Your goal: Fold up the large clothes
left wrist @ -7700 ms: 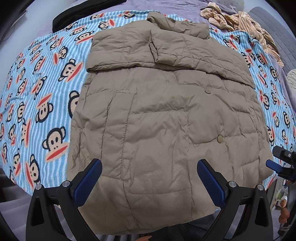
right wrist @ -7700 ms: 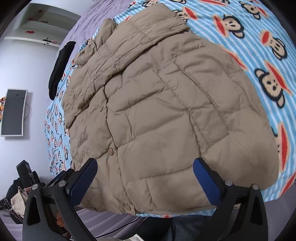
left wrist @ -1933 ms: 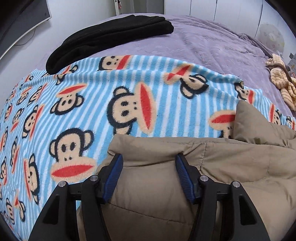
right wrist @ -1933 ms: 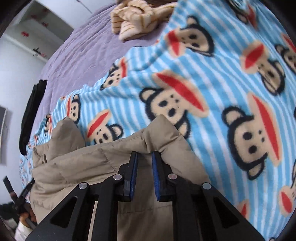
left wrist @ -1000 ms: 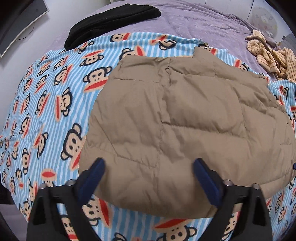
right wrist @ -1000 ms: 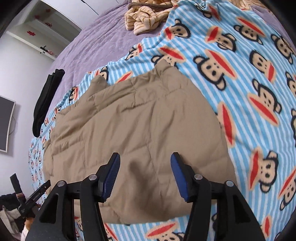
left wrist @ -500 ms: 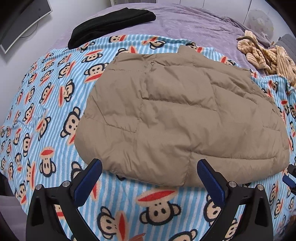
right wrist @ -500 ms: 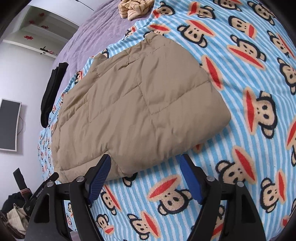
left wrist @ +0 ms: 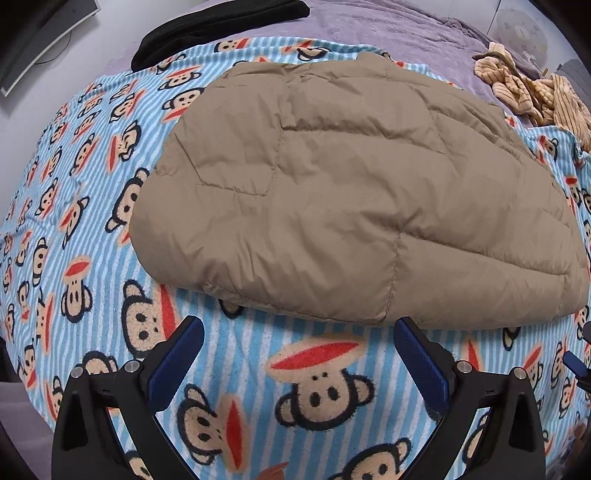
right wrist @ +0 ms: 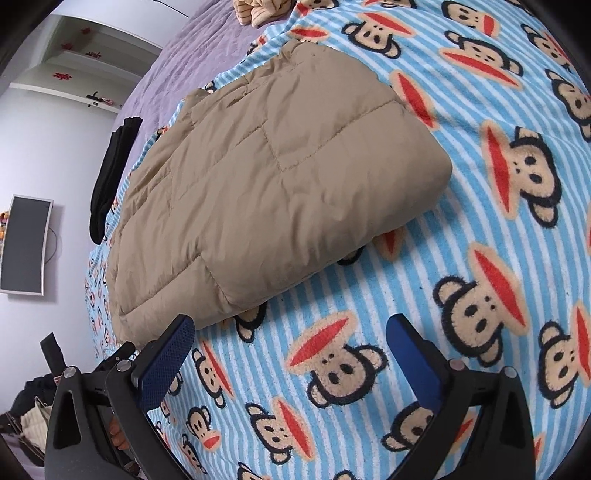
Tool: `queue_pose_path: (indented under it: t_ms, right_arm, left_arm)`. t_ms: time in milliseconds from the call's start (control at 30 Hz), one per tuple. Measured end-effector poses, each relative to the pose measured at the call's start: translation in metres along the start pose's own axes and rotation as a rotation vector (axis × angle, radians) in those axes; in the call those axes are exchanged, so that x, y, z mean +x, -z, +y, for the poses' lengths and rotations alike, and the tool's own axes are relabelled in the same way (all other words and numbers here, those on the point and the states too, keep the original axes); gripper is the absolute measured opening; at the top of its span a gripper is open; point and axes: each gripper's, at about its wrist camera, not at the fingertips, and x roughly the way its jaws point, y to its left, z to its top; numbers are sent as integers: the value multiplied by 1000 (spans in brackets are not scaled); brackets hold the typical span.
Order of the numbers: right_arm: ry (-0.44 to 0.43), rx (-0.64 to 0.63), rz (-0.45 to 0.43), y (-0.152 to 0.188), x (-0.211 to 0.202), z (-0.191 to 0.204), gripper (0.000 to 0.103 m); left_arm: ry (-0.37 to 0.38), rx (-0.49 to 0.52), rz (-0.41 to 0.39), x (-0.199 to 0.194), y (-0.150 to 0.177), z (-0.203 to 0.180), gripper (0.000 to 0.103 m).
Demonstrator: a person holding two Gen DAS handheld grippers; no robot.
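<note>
**Jacket [left wrist: 354, 192] folded, flat on blanket**

Tan quilted puffer fabric, stitched into soft panels, creased, puffy at rounded fold edge nearest tongs. Lies on striped fleece blanket [left wrist: 240, 369] printed with monkey faces, over purple bedspread [left wrist: 369, 26]. Long axis side to side in left wrist view; far edge uneven, one small flap poking up. Underside and inner layers hidden.

Left tongs [left wrist: 295, 354]: blue pads spread wide, nothing between, just short of the near fold edge, over bare blanket. Right tongs [right wrist: 291, 350]: jaws opening, wide apart, empty, near the jacket's corner.

Black garment [left wrist: 221, 26] and tan striped garment [left wrist: 535, 92] at far side, well apart from jacket; both partly cut off. Clutter at lower left of right wrist view unclear.
</note>
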Motion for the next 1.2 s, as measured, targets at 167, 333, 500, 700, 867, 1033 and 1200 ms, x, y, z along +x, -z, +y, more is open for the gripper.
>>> queue_pose_path:
  t_ms: [167, 333, 500, 700, 867, 1033, 1200]
  right_arm:
    - [-26, 67, 5, 15, 12, -7, 103]
    - [-43, 88, -13, 24, 16, -8, 103]
    - [-112, 134, 2, 26, 25, -17, 103]
    - [-223, 201, -20, 20, 29, -28, 103]
    - [-294, 245, -46, 2, 33, -29, 103]
    - [-365, 282, -24, -20, 51, -25, 103]
    - [-395, 257, 3, -41, 75, -8, 103]
  left_arm:
    - [5, -30, 18, 12, 5, 14, 103]
    - [112, -60, 67, 27, 11, 31, 103]
    - [386, -252, 33, 22, 11, 65, 103]
    - [507, -412, -17, 34, -5, 104, 103]
    - [630, -548, 19, 64, -14, 118, 103]
    - [598, -496, -27, 71, -41, 107, 103]
    - [542, -526, -29, 88, -62, 104, 103]
